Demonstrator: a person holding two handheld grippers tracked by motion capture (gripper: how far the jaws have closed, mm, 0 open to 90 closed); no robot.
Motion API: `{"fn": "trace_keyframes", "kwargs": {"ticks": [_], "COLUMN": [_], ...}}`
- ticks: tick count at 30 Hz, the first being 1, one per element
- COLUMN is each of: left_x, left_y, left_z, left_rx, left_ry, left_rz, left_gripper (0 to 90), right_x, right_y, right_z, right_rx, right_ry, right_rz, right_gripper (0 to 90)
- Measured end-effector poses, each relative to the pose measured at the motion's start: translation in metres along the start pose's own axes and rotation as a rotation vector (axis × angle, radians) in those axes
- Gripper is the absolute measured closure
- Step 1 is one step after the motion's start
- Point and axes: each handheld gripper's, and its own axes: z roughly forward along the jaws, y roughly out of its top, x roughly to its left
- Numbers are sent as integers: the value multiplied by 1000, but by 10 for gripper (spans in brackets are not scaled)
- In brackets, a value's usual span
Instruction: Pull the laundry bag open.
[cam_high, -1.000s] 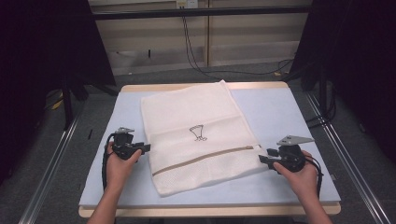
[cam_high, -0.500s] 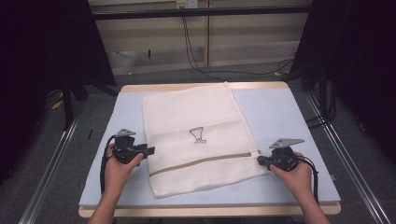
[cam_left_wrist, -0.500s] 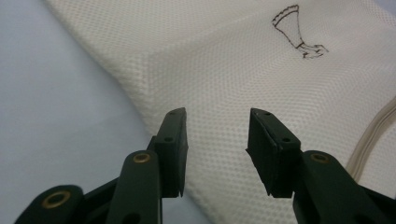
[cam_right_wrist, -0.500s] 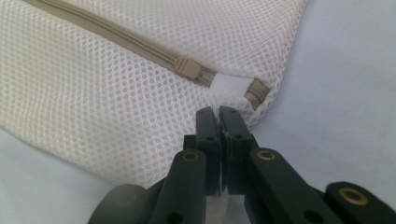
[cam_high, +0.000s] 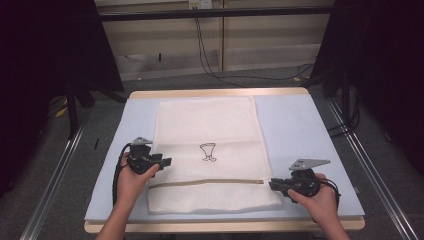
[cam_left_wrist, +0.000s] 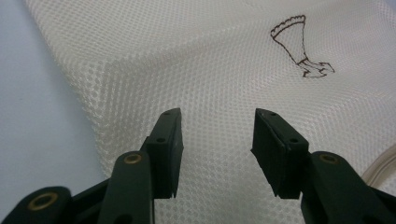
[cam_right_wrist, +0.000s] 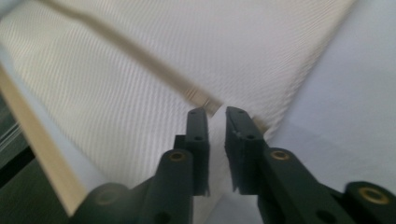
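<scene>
One white mesh laundry bag (cam_high: 210, 155) lies flat in the middle of the table, its long side running away from the person and its near short edge close to the front of the table. The fabric is a fine net of small holes, soft and a little wavy near the left edge in the left gripper view (cam_left_wrist: 154, 70). One beige zipper (cam_high: 205, 182) crosses the bag from side to side near its front end, and one small dark drawing (cam_high: 208, 151), like a cup with a frilled top, is printed at the centre. The left gripper (cam_high: 161, 163) hovers at the left edge of the bag; its two black flat jaws stand clearly apart with mesh under the gap but not pressed, and they have just been opening. The right gripper (cam_high: 273, 185) is at the right end of the zipper, at the front right corner of the bag; its jaws are nearly together with only a narrow slit, they have just been opening a little, and a small pale piece at the zipper's end (cam_right_wrist: 215, 110) sits just at their tips; whether the pads press on it cannot be told. The bag rests on one pale blue smooth mat (cam_high: 300, 130), which covers the wooden table (cam_high: 220, 92), one light board with a plain edge.
</scene>
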Motion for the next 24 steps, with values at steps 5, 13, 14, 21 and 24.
{"fn": "trace_keyframes", "kwargs": {"ticks": [5, 13, 14, 21, 24], "left_x": [-3, -15, -15, -35, -54], "left_y": [-1, 1, 1, 6, 9], "left_z": [0, 5, 5, 7, 12], "left_rx": [14, 29, 29, 16, 22], "left_ry": [-5, -72, -72, -149, -231], "left_rz": [17, 51, 51, 74, 98], "left_gripper": [516, 544, 550, 580, 584], "right_x": [-17, -22, -22, -9, -5], "right_y": [5, 5, 5, 4, 5], "right_z": [13, 33, 33, 34, 35], "right_rx": [-64, -8, -8, 20, 25], "right_ry": [-98, -117, -117, -76, -50], "right_rz": [-5, 0, 0, 11, 10], "right_gripper": [655, 741, 741, 890, 890]}}
